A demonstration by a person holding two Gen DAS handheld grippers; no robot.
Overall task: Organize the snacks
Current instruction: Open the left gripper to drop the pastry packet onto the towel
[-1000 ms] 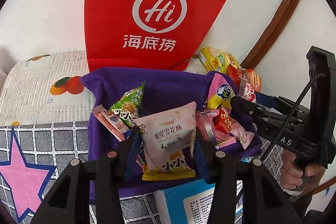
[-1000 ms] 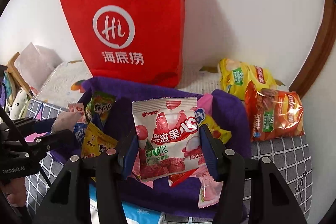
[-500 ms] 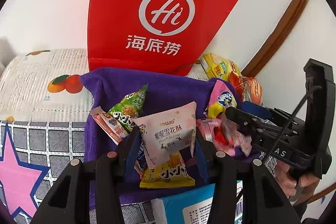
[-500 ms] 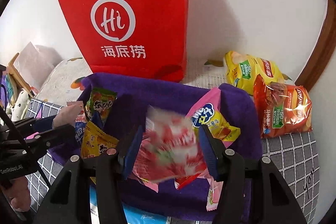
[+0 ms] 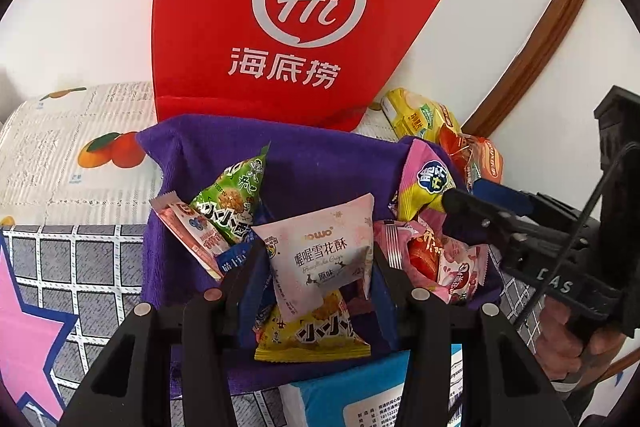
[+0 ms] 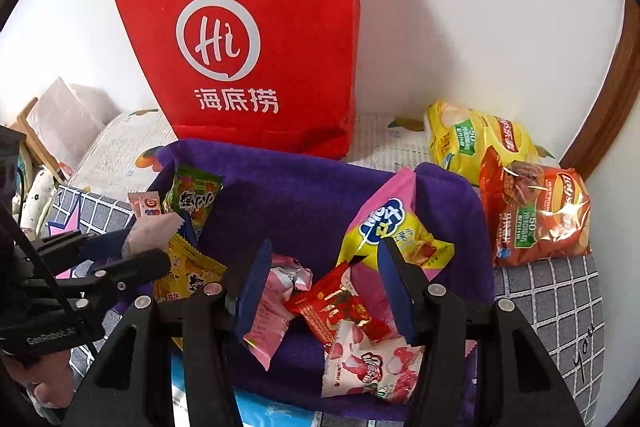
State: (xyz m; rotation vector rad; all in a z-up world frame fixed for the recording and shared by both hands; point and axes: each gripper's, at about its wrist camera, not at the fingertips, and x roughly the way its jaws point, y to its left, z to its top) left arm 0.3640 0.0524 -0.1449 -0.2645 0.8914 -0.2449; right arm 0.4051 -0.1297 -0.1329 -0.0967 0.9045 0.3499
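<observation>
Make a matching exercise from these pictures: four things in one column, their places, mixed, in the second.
1 red paper bag
2 pale pink packet
3 orange chip bag
4 strawberry packet

A lying inside the purple cloth basket
B standing behind the basket
C held by the left hand-held gripper
D outside the basket, on the checked sheet

Pairs: 1-B, 2-C, 3-D, 4-A.

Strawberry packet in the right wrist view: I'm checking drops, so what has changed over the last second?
The right gripper let go of the strawberry packet; it fell onto the purple cloth below the now empty jaws. The left gripper still holds the pink packet; red bag and chips unmoved.
</observation>
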